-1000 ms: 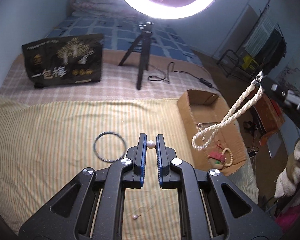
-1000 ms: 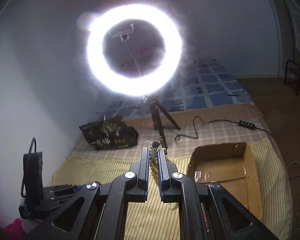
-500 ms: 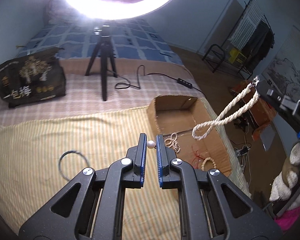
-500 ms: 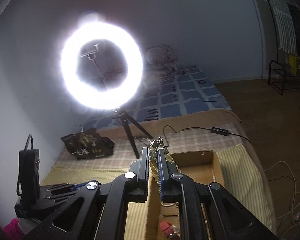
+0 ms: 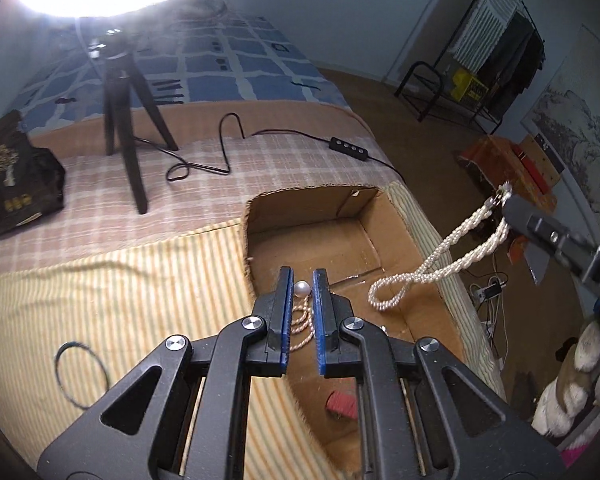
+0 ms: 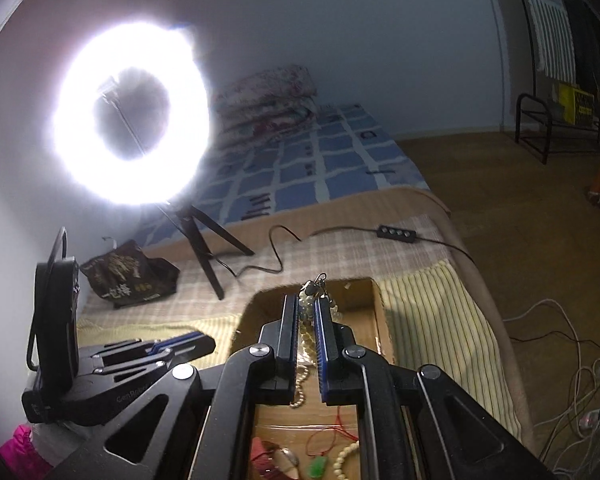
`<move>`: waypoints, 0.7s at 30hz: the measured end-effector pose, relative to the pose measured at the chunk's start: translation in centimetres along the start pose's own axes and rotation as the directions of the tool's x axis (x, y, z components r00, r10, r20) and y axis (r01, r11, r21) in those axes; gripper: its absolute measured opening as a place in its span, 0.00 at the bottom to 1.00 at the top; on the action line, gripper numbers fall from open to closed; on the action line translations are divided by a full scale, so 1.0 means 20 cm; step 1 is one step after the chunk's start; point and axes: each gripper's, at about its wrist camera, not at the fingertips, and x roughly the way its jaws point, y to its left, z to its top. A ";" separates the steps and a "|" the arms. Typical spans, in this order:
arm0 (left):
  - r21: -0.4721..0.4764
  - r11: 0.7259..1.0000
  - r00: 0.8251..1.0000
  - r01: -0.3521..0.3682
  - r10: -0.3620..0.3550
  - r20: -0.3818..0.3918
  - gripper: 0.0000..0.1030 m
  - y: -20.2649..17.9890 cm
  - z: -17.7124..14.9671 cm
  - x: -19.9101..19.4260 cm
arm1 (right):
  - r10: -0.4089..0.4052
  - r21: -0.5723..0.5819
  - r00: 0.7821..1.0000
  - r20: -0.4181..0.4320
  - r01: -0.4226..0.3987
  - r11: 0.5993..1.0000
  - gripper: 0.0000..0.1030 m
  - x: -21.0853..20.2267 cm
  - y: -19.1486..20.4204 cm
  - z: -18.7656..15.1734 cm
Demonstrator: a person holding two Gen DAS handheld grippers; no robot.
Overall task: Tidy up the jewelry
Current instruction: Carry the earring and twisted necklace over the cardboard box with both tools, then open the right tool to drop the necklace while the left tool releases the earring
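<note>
My left gripper (image 5: 302, 286) is shut on a single white pearl (image 5: 301, 289) and holds it above the near left part of the open cardboard box (image 5: 384, 236). My right gripper (image 6: 309, 307) is shut on a twisted pearl necklace (image 6: 306, 326), which hangs in a loop (image 5: 432, 270) over the box's right side. It enters the left wrist view (image 5: 512, 202) from the right. In the box lie a pearl strand (image 5: 302, 324), a red item (image 5: 342, 402), a green pendant on a red cord (image 6: 318, 466) and a bead bracelet (image 6: 346, 458).
A thin black ring (image 5: 80, 372) lies on the yellow striped cloth (image 5: 100, 292) left of the box. A ring light on a black tripod (image 5: 120, 92), its cable with a switch (image 5: 348, 148), and a black snack bag (image 5: 8, 184) stand behind. The bed's edge is right of the box.
Both grippers have moved right, from over the striped cloth to over the box. The necklace loop now hangs lower over the box. The black ring has fallen behind to the left.
</note>
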 end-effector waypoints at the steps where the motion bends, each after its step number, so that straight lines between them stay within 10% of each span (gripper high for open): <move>1: 0.001 1.000 1.000 -0.003 0.003 -0.003 0.07 -0.01 0.01 0.02 | -0.004 0.003 1.000 -0.010 0.004 1.000 0.05 0.03 -0.02 -0.01; 16: 0.004 0.999 0.998 -0.041 0.041 -0.038 0.07 -0.02 0.05 0.28 | -0.001 0.046 0.994 -0.111 0.006 0.999 0.06 0.29 -0.15 -0.12; 21: 0.000 0.999 0.998 -0.042 0.042 -0.042 0.13 -0.01 0.07 0.29 | -0.009 0.060 0.994 -0.112 0.016 0.998 0.32 0.30 -0.17 -0.12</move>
